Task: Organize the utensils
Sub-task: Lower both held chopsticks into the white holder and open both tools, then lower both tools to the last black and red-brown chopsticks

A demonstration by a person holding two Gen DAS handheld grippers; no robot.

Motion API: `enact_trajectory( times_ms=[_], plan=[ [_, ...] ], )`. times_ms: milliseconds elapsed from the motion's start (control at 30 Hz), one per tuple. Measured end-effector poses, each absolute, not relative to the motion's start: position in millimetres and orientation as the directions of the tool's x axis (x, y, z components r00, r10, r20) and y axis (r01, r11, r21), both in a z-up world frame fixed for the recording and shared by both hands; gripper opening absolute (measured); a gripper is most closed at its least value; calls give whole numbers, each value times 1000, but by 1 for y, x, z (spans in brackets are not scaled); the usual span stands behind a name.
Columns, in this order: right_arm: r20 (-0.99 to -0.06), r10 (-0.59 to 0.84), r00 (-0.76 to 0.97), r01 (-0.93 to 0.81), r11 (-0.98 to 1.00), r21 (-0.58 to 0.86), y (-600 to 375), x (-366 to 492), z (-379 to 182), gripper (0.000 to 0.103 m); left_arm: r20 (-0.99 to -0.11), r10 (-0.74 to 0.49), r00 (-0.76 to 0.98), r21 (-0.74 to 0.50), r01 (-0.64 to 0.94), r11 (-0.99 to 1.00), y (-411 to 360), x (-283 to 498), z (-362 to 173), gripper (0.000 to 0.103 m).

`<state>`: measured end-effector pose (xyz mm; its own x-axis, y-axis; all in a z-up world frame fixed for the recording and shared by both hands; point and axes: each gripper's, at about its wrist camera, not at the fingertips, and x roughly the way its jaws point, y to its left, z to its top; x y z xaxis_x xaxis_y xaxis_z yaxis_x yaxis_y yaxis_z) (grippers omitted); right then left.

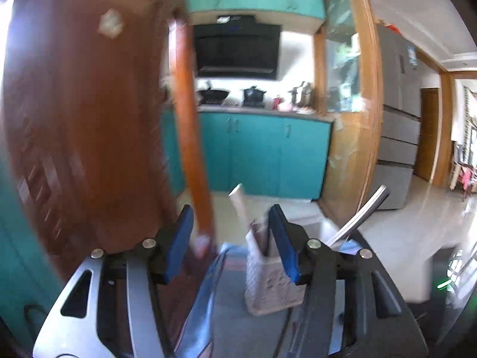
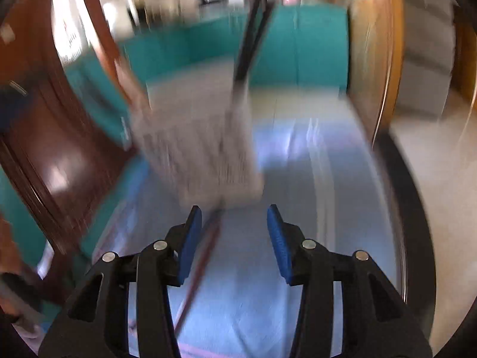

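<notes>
A white perforated utensil holder [image 1: 269,283] stands on a blue mat [image 1: 226,307], with a pale handle [image 1: 240,205] sticking up out of it. My left gripper [image 1: 234,241] is open and empty just before it. A metal utensil handle [image 1: 362,214] juts up behind the right finger; what holds it is hidden. In the blurred right wrist view the holder [image 2: 199,146] stands ahead with dark sticks [image 2: 252,35] rising from it. My right gripper [image 2: 234,238] is open and empty, short of the holder. A thin red stick [image 2: 199,271] lies on the mat [image 2: 298,238].
A brown wooden door [image 1: 89,125] stands at left. Teal kitchen cabinets [image 1: 262,155] with pots lie ahead, beyond a wood-framed glass partition [image 1: 351,119]. A grey fridge [image 1: 399,113] is at right. The table's dark edge [image 2: 414,223] curves along the right.
</notes>
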<state>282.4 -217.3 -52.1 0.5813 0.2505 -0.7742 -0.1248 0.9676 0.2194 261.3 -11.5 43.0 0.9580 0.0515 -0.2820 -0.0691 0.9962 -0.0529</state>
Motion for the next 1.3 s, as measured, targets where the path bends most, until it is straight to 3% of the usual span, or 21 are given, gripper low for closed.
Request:
enact_trajectory(
  times_ms=[100, 233, 500, 600, 633, 800, 1000, 1200, 1300],
  plan=[
    [-843, 255, 474, -166, 966, 199, -190, 288, -85, 45, -358, 81, 930, -67, -112, 991, 0, 257, 24, 55],
    [-865, 222, 450, -212, 968, 138, -162, 285, -99, 45, -426, 137, 894, -5, -154, 988, -3, 251, 4, 55],
    [-893, 112, 437, -215, 977, 17, -134, 291, -119, 44, -441, 146, 886, 69, -129, 989, -15, 253, -3, 63],
    [-896, 105, 430, -201, 979, 18, -141, 291, -118, 26, -466, 142, 873, 61, -128, 990, -11, 260, -4, 63],
    [-899, 109, 423, -193, 981, 28, -146, 293, -118, 15, -473, 142, 869, 57, -131, 990, -10, 261, -4, 63],
    [-912, 97, 399, -114, 992, 55, -182, 300, -117, 7, -545, 119, 830, 32, -121, 992, -7, 270, -14, 64],
    [-914, 77, 398, -22, 997, 74, -216, 302, -116, 7, -702, -13, 712, -49, -30, 998, -21, 288, -48, 64],
    [-882, 119, 457, 13, 990, 140, -233, 290, -101, 8, -790, -31, 612, -11, 36, 999, -48, 300, -85, 69],
    [-865, 121, 487, 49, 985, 166, -245, 293, -88, 19, -821, -43, 569, 0, 74, 997, -60, 302, -101, 70]
  ],
)
